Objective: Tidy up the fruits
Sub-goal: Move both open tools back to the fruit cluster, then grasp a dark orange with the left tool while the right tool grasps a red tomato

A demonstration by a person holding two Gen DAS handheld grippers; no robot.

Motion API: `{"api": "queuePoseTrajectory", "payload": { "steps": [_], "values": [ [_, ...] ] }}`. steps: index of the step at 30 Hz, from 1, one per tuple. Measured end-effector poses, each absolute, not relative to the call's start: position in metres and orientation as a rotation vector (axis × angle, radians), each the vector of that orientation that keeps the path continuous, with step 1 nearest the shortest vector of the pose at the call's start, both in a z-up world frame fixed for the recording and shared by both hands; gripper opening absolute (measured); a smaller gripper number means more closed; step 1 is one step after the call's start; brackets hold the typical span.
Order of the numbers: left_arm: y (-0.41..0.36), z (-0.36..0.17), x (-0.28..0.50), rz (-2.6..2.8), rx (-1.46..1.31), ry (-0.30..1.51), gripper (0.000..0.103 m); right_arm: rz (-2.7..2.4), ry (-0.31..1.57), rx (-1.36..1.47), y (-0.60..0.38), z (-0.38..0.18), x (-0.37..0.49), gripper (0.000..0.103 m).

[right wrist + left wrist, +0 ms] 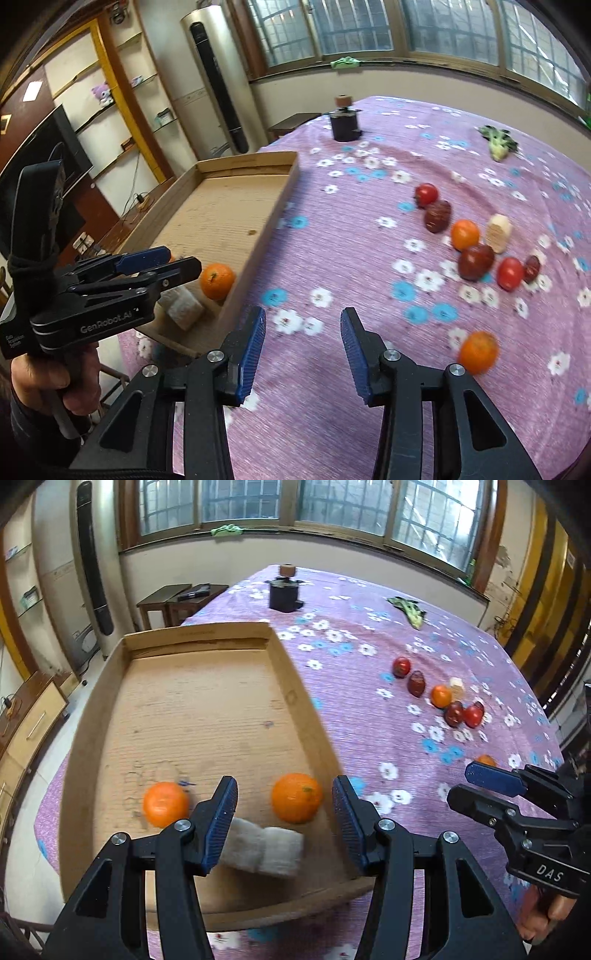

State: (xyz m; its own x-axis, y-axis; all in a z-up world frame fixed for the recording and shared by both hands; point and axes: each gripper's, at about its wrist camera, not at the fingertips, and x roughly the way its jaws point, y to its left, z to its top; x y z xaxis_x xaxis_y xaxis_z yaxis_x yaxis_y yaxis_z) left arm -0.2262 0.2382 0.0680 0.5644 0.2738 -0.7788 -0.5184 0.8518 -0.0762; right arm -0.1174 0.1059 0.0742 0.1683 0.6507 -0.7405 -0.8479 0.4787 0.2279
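Note:
A cardboard tray (207,701) holds two oranges, one at the near left (165,804) and one by the right wall (296,797), plus a whitish wrapped fruit (266,849). My left gripper (284,812) is open and empty over the tray's near end, just behind the right orange. My right gripper (303,347) is open and empty above the purple cloth, right of the tray (236,206). A loose orange (478,351) lies to its right. Further off lie tomatoes (510,273), dark red fruits (475,261), an orange (464,234) and a pale fruit (498,229).
A black cylinder with a brown cap (283,590) stands at the table's far end. A green vegetable (408,609) lies at the far right. The left gripper's body (92,288) shows beside the tray. The flowered cloth (332,258) covers the table.

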Motion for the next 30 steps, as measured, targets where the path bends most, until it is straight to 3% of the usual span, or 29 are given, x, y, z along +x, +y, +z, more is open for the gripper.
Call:
{"api": "queuePoseTrajectory", "payload": {
  "steps": [30],
  "values": [
    [0.105, 0.058, -0.127, 0.093, -0.184, 0.926, 0.054, 0.802, 0.903, -0.167, 0.01, 0.059, -0.005, 0.045]
  ]
}}
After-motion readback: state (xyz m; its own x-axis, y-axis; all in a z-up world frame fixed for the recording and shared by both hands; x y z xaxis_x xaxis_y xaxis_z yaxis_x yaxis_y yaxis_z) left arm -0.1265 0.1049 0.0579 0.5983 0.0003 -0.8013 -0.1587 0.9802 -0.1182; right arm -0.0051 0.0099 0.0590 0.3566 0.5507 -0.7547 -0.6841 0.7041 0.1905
